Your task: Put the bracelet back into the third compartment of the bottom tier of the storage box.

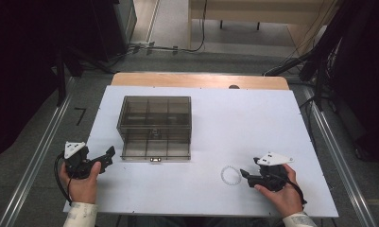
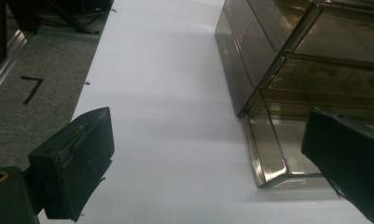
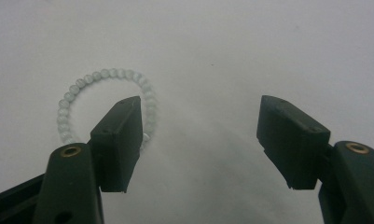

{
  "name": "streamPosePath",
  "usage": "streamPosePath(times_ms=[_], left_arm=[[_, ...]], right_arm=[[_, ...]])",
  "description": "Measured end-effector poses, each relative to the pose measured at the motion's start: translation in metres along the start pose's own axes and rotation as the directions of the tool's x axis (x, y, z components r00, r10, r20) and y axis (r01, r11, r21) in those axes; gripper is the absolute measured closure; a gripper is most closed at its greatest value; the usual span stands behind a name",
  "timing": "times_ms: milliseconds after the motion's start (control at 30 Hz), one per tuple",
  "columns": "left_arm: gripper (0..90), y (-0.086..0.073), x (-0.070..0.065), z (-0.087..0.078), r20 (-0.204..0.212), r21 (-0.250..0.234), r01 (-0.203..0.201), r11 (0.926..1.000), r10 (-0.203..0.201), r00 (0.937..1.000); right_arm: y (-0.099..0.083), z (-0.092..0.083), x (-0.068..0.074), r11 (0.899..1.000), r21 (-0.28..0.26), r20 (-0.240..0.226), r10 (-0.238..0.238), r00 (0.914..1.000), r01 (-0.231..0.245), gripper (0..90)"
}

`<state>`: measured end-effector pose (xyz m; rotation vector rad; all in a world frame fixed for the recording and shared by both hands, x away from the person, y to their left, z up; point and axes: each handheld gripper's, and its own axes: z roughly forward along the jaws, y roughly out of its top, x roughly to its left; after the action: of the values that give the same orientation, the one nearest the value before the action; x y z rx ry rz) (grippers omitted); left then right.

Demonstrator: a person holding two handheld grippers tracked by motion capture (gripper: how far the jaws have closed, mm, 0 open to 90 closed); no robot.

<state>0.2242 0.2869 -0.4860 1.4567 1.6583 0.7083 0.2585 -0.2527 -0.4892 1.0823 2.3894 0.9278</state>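
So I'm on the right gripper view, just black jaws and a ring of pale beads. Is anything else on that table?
Observer: Yes, a smoky clear box stands farther back, to the left.
Operator: Is it closed?
Observer: Its lower drawer is pulled out toward the person.
Operator: And the other hand?
Observer: The left gripper rests beside that drawer, jaws open, holding nothing.
Operator: Does mine have the beads?
Observer: No, the right gripper is open beside the bracelet.

Your right gripper [image 3: 201, 140] has one jaw covering the bead bracelet [image 3: 100, 74] at its 4 o'clock side, so you can't see those beads. Your left gripper [image 2: 208, 158] sees the brown box [image 2: 278, 84] cut off at 3 o'clock. From up high, something tiny inside the box is too small to tell
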Motion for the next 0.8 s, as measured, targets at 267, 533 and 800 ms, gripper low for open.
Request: streamPosePath(times_ms=[267,533,800], left_arm=[[3.0,0.0000,0.0004,0.0001,0.001,0.001,0.001,1.0000,-0.001,1.0000],[3.0,0.0000,0.0005,0.0000,0.003,0.002,0.001,1.0000,-0.001,1.0000],[3.0,-0.0001,0.0005,0.0002,0.005,0.002,0.002,1.0000,-0.002,1.0000]], right_arm=[[0.0018,0.0047,0.0027,1.000,0.009,-0.005,-0.011,0.9999,0.011,32.2],[0.0026,0.0078,0.0060,1.000,0.020,-0.011,-0.018,0.9998,0.018,35.8],[0.0024,0.0103,0.0074,0.999,0.029,-0.011,-0.028,0.9995,0.028,41.1]])
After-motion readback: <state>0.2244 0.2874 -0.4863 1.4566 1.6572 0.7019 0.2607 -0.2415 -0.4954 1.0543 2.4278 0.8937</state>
